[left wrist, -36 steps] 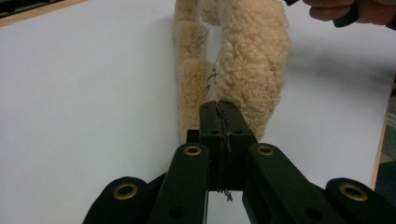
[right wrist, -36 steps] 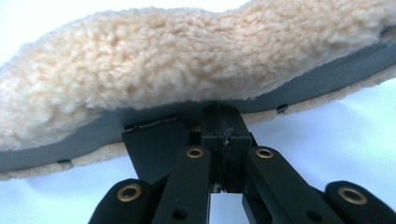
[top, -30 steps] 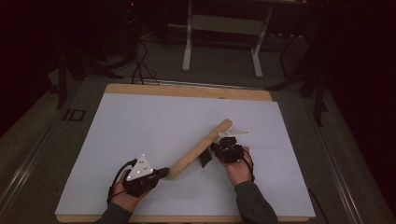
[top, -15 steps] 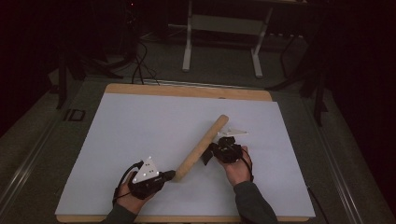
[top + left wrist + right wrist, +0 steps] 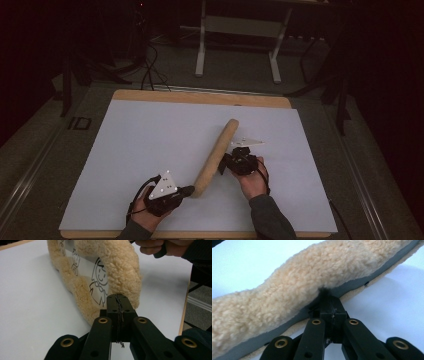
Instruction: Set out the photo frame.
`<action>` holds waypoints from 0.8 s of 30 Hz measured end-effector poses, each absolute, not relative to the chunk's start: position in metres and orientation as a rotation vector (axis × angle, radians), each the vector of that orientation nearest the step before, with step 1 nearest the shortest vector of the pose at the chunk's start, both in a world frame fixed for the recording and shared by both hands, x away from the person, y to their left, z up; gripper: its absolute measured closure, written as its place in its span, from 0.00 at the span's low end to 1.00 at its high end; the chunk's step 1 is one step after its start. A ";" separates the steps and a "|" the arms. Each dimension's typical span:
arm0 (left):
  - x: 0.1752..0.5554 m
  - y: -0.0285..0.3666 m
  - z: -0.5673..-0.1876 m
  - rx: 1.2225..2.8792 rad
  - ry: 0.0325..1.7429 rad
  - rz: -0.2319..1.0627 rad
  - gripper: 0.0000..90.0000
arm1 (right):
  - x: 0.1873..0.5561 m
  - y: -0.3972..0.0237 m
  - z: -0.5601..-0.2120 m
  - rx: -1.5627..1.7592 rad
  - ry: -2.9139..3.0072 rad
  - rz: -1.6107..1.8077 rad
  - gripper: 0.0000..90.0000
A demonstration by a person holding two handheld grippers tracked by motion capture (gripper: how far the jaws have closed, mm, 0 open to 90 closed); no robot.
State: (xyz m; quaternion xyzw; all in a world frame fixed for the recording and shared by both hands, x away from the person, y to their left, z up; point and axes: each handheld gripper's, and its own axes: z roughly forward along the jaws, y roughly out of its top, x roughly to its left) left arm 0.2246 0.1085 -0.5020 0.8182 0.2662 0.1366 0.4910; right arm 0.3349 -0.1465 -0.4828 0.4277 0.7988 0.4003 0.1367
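Note:
A long tan fleece cloth (image 5: 217, 152) with a grey cartoon-printed lining lies folded lengthwise, slanting across the white sheet (image 5: 150, 145). My left gripper (image 5: 189, 190) is at its near end. In the left gripper view the jaws (image 5: 117, 298) are shut, pinching the edge of the printed lining on the fleece (image 5: 117, 267). My right gripper (image 5: 224, 165) meets the cloth's right side at mid-length. In the right gripper view its jaws (image 5: 325, 293) are shut on the grey edge under the fleece pile (image 5: 299, 302).
The white sheet covers a wooden board (image 5: 200, 97) whose rim shows at the back. Beyond it stand a metal frame's legs (image 5: 240, 45), and cables (image 5: 150, 70) lie on the dark floor. Open sheet lies left of the cloth.
My left gripper has shifted to the right with the cloth's near end, so the cloth now lies steeper across the sheet. The right hand has kept its place.

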 end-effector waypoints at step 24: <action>0.220 0.084 -0.505 1.977 0.609 0.320 0.99 | 0.330 -0.141 -0.482 1.203 2.331 1.192 1.00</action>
